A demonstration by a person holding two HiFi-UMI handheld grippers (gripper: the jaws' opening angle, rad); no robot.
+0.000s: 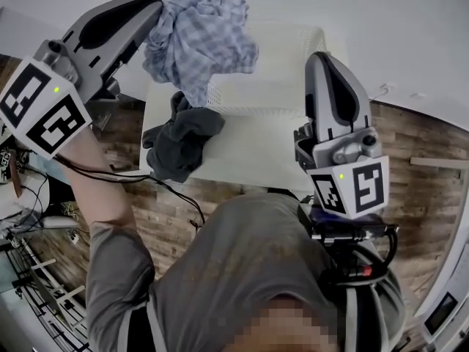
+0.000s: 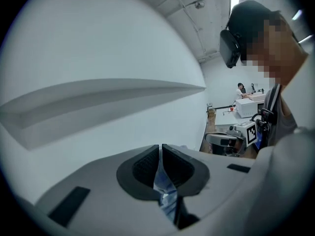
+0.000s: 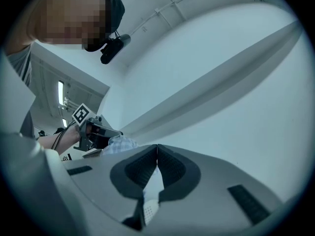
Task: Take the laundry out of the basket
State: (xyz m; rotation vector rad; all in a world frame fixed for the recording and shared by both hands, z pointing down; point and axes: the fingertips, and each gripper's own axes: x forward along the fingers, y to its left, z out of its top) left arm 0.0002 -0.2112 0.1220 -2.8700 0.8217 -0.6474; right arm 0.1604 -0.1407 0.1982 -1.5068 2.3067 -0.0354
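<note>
A person in a grey shirt point(image 1: 234, 270) stands on a wood-plank floor point(image 1: 425, 138) over a white perforated laundry basket point(image 1: 256, 145), with a hand-held tool raised on either side of it. The left tool point(image 1: 150, 9), held high above the basket's far left corner, has its jaws closed tight on a fold of blue-and-white checked cloth point(image 1: 198, 39). The cloth hangs bunched from the tips, clear of the rim, and the left gripper view shows a strip of it pinched between the dark ribbed pads point(image 2: 147, 168). The right tool point(image 1: 320, 57) points down over the basket's far right corner. In the right gripper view its jaws meet at the tips, and white perforated plastic shows through the gap behind them. Whether anything is pinched there cannot be told. A dark grey garment point(image 1: 179, 141) is draped over the basket's near left corner, part of it inside and part hanging down the outside wall toward the floor.
</note>
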